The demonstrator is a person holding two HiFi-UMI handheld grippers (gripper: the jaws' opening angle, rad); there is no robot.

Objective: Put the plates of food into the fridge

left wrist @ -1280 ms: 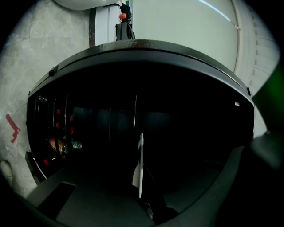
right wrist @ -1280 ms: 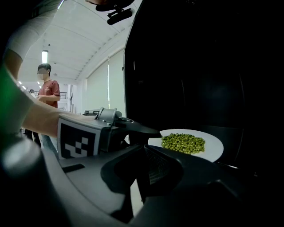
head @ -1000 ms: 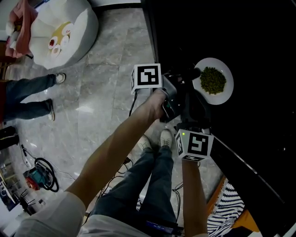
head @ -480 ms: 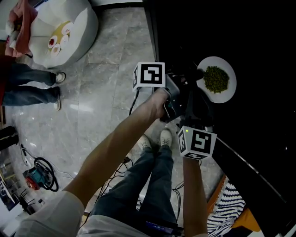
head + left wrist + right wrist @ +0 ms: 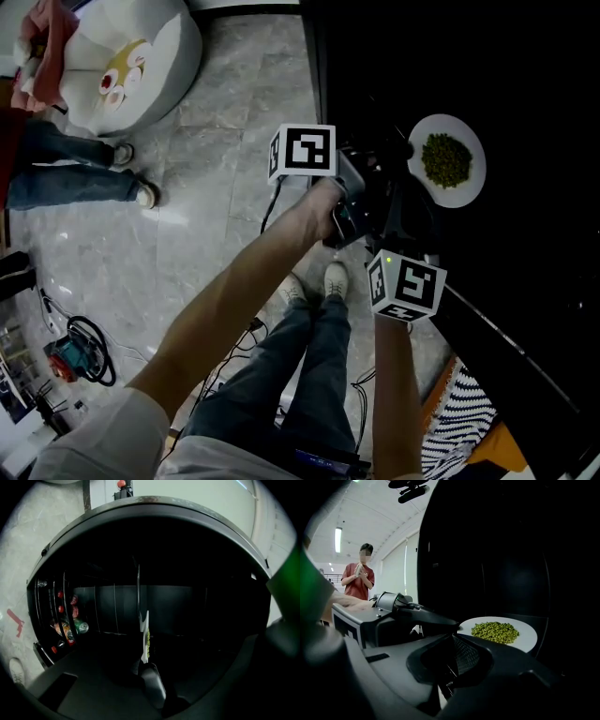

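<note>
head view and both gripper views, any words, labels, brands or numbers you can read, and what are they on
No text can be read in any view.
Left cube, right cube: square black-and-white markers only, no letters or numbers.
Drinks in the left gripper view: labels too small and dark to read.
Beanbag: a printed picture, no legible words.

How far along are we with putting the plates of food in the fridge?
No plate shows shelved yet. In hand: the left gripper is clamped on the rim of the plate of peas, held out in the dark fridge opening, not set down. Left: set it down inside and let go.
</note>
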